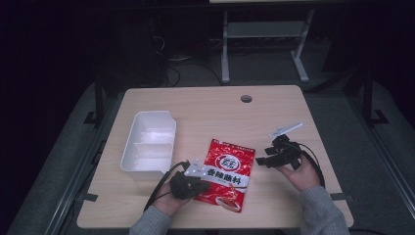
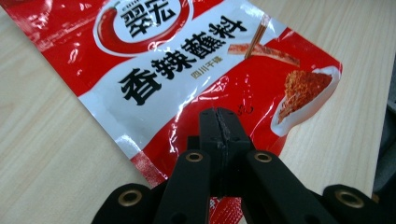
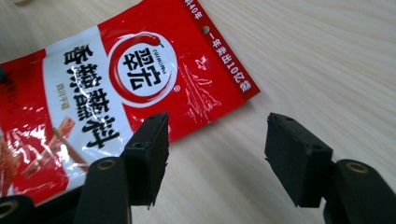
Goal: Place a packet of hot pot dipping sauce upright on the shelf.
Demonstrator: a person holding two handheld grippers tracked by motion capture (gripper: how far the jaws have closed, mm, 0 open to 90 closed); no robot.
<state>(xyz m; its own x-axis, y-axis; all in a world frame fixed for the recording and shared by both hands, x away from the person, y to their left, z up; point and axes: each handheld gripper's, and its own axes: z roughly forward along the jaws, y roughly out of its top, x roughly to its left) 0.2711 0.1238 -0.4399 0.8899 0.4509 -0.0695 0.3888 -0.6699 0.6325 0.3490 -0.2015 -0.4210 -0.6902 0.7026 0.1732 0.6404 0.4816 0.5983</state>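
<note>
Left gripper view: the left claw (image 2: 219,123) is seen closed above the red sachet (image 2: 187,70). The right claw (image 3: 217,156) is held wide beside the sachet's edge.

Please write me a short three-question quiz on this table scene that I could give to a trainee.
1. True or false: the right gripper has its jaws closed on the red seasoning packet.
2. Which item lies to the left of the packet in the high view? A) a blue cup B) a white divided tray C) a metal spoon
3. Fill in: the left gripper has its jaws ____ together over the packet's lower part.

Key
1. False: its jaws stand wide apart beside the packet's edge, above bare table.
2. B
3. shut
</note>
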